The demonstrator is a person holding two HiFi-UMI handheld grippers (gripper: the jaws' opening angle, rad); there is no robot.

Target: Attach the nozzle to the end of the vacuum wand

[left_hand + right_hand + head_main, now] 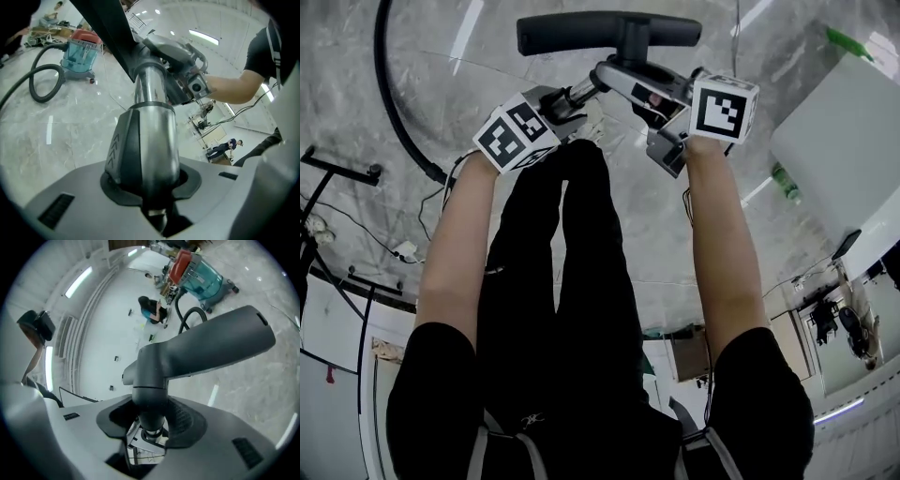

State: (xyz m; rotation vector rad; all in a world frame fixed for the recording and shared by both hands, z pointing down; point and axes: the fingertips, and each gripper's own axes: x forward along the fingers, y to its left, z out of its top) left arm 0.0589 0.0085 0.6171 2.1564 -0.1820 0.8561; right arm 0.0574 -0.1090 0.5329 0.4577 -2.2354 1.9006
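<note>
I hold both grippers out over my legs. In the head view, the left gripper (567,98) is shut on the shiny metal vacuum wand (581,91). From the left gripper view, the wand (150,93) and its dark collar run up out of the left gripper (150,187). The dark grey T-shaped floor nozzle (609,33) sits at the wand's far end. The right gripper (623,73) is shut on the nozzle's round neck. In the right gripper view the nozzle (206,345) spreads wide above the right gripper (152,420). The joint itself is hidden.
A teal vacuum canister with a red lid (82,51) stands on the marble floor, its black hose (42,82) curling beside it. The hose (394,94) arcs past my left arm. A white table (844,141) stands on my right, and cables lie at left. People work farther off.
</note>
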